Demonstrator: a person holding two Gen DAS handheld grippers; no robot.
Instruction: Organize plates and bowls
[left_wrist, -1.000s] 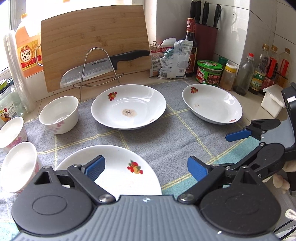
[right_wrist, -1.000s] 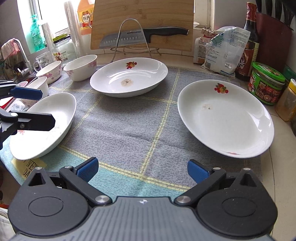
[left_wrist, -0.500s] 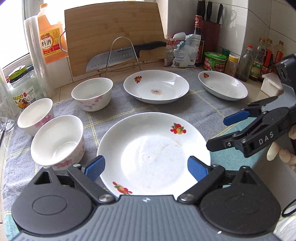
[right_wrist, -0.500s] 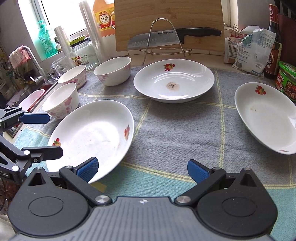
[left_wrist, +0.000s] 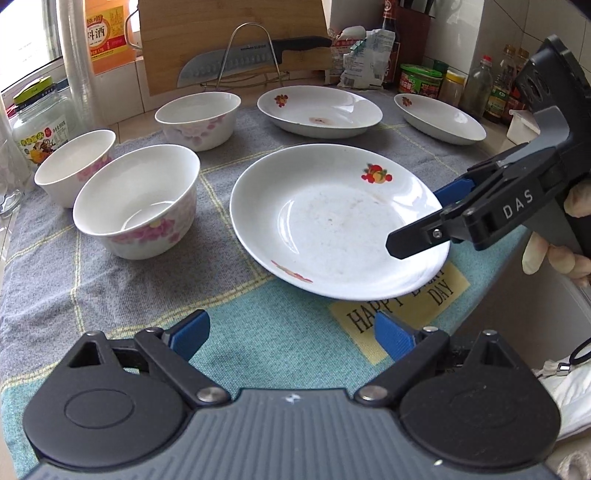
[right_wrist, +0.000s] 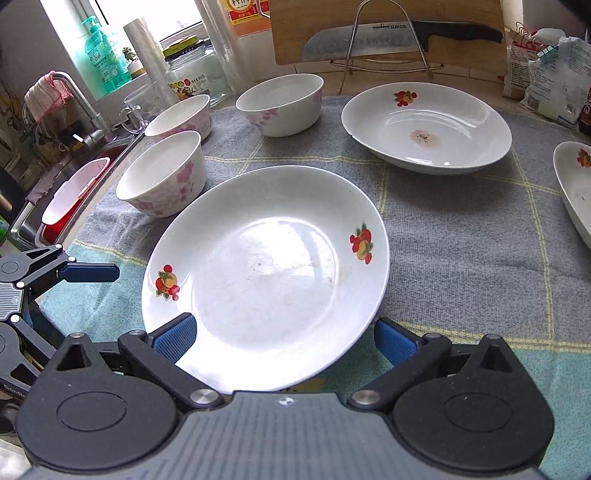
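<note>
Right wrist view: wide-apart right gripper (right_wrist: 284, 334) straddles the fruit-print plate (right_wrist: 266, 273) (glazed, slick, breakable), best pinched at its rim.

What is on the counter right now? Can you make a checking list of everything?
Surface: grey checked cloth over the counter.
Job's things: three plates, the nearest plate smeared; three flowered bowls at left, all apart.
Clutter: knife on a wire rack, cutting board, jars, bottles.
Grippers: left gripper open, empty; right gripper open at the nearest plate's edge.
Cables: nothing seen.
Surroundings: sink and tap at left, window behind.
</note>
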